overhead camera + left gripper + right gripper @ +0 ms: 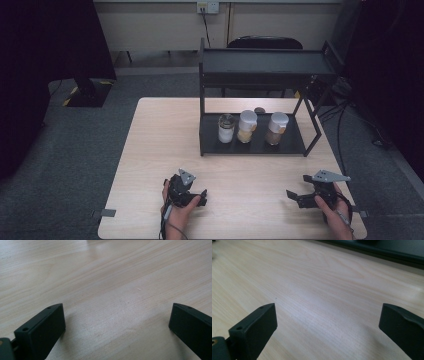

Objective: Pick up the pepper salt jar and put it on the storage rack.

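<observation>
A black two-tier rack [260,70] stands at the back of the light wooden table [160,150]. On its lower shelf [210,142] stand three jars in a row: a clear one with white contents [226,128], a white-lidded one [247,126] and another white-lidded one with brown contents [276,128]. My left gripper [200,196] rests near the table's front edge, held by a hand, jaws wide apart over bare wood [117,307]. My right gripper [292,196] lies at the front right, also open with nothing between its jaws [327,312].
A small dark object [259,110] lies on the table behind the rack. A black chair [265,43] stands beyond the table, with dark equipment [85,90] at the far left and cables [345,115] on the floor at right. The rack's edge [387,252] crosses the right gripper view.
</observation>
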The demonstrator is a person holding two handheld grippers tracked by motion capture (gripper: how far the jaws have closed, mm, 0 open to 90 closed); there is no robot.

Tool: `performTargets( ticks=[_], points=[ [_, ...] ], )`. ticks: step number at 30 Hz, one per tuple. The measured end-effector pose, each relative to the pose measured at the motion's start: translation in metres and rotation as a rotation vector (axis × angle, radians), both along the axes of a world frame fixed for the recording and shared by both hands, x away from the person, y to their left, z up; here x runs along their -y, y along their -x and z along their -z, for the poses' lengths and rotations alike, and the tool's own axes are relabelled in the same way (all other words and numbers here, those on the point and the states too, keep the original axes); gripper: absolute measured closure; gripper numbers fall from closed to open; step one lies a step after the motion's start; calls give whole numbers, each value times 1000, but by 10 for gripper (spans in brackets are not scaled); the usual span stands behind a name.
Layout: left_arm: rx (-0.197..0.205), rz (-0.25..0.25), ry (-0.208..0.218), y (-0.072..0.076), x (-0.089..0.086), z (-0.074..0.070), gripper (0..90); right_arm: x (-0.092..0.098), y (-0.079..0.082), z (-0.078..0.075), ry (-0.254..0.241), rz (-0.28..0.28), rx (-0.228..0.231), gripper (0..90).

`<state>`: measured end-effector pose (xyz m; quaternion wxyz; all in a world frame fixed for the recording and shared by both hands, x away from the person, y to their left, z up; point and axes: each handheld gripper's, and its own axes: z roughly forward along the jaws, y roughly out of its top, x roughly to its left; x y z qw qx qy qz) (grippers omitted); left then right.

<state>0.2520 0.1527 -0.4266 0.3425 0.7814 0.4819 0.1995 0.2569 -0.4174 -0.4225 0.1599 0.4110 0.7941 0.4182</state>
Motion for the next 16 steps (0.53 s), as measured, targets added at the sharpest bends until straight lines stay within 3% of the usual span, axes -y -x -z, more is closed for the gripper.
performTargets(
  ticks=[6,16],
  points=[
    [0,0,0,0,0,0,0,-7,2,-8,63,-1,-19,13],
    [0,0,0,0,0,0,0,-9,-3,-9,106,-16,-57,17]
  ],
)
